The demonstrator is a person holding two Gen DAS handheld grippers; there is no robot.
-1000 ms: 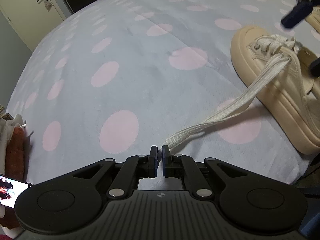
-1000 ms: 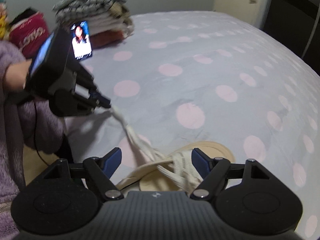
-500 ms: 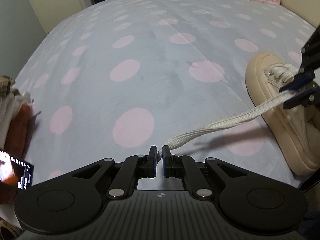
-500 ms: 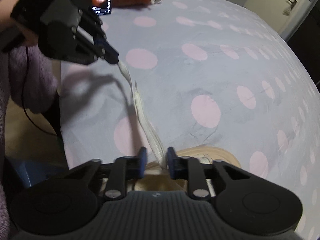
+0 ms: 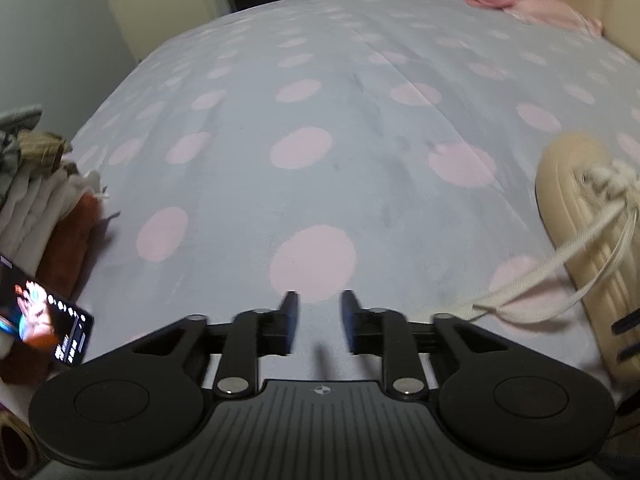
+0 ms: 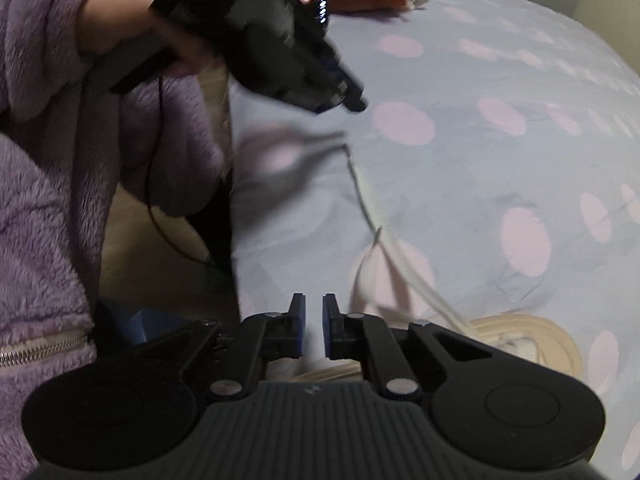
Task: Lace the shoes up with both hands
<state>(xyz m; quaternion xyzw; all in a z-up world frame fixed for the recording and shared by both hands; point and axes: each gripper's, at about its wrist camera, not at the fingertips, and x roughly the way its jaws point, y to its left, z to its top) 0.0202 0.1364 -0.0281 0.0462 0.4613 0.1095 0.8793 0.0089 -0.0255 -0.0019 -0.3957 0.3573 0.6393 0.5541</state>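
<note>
My left gripper point(image 5: 316, 316) was opening, empty; the right gripper point(image 6: 314, 322) stood nearly shut on nothing. The limp flat cream shoelace point(image 5: 532, 276) trailed from the beige canvas shoe point(image 5: 576, 216) across the bed; I judged its tip best to pinch.

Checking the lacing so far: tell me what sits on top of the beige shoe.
White laces are bunched over the beige shoe near its toe, with loose strands trailing off onto the spotted bedcover. The shoe's rear runs out of frame, so its upper eyelets cannot be seen.
</note>
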